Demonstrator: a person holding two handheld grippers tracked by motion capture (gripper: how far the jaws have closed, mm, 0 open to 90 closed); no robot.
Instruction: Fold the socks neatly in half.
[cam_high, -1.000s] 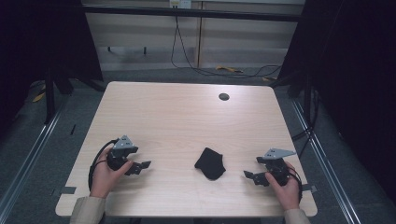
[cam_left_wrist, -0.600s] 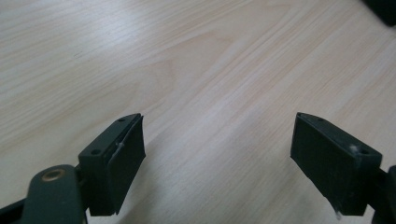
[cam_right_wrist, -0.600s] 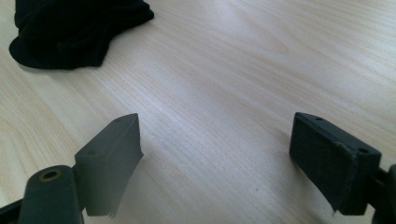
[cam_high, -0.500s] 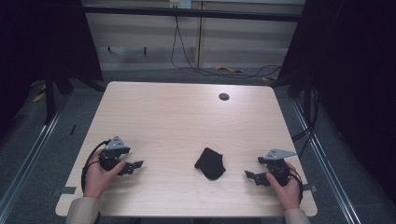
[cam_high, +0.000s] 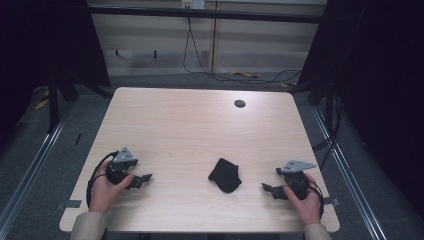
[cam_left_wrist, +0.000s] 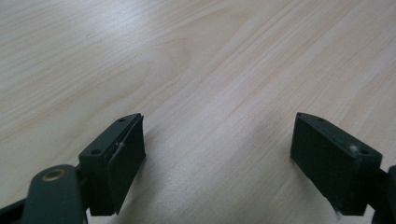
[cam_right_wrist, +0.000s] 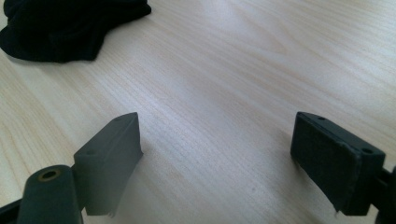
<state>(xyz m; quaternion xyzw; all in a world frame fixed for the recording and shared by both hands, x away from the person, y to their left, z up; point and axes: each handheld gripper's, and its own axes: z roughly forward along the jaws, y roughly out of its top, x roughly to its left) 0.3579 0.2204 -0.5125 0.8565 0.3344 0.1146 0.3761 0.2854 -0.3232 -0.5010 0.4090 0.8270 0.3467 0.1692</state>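
A crumpled black cloth (cam_high: 225, 175) lies on the light wooden table (cam_high: 200, 125), between the two grippers and nearer the right one. The left gripper (cam_high: 142, 179) rests low at the near left, its fingers (cam_left_wrist: 123, 156) spread wide over bare wood. The right gripper (cam_high: 267, 190) rests at the near right, fingers (cam_right_wrist: 114, 149) wide and empty, cloth ahead.

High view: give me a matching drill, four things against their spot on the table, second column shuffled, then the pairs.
Things:
1. black cloth
2. left tongs
3. right tongs
4. round dark hole

Places:
A. far side of the table, right of middle
B. near edge, left side, open over bare wood
C. near edge, right side, open
D. between the two tongs, lying apart from both

Pairs: 1-D, 2-B, 3-C, 4-A
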